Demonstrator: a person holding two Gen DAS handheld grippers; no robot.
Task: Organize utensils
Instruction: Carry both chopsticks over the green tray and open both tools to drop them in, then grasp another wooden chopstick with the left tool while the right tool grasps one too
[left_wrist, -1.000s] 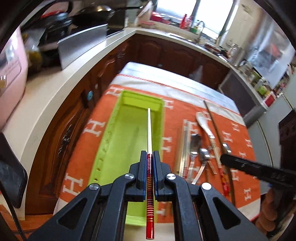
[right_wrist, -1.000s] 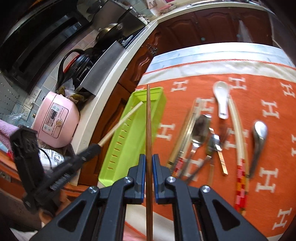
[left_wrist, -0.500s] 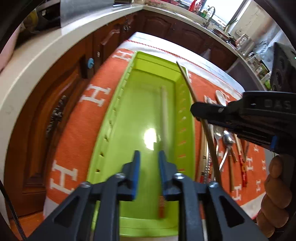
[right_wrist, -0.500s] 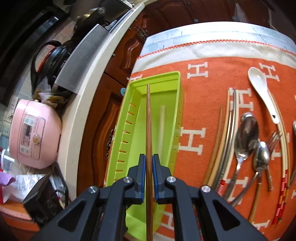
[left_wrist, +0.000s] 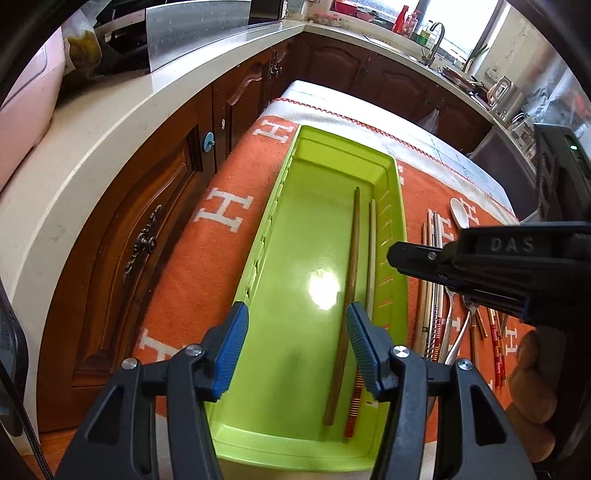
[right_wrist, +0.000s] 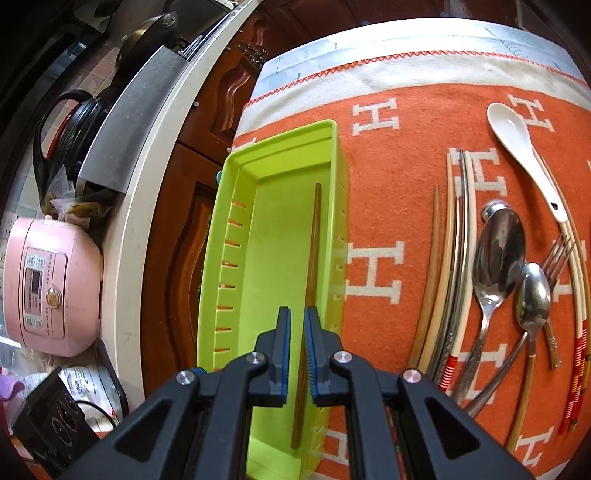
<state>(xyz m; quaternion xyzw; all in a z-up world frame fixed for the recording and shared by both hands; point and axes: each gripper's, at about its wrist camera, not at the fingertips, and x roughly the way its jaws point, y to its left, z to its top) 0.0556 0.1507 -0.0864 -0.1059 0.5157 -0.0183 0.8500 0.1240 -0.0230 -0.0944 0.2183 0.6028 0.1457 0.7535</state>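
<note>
Two chopsticks (left_wrist: 351, 295) lie in green tray (left_wrist: 280, 206); left gripper (left_wrist: 295, 350) wide open & empty, right gripper (right_wrist: 296, 354) slightly parted, gripping nothing.

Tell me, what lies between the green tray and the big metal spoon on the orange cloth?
In the right wrist view, a bundle of chopsticks lies between the green tray and the big metal spoon, plus bare orange cloth.

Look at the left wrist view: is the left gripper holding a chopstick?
No: the left gripper is open, and both chopsticks lie in the green tray.
</note>
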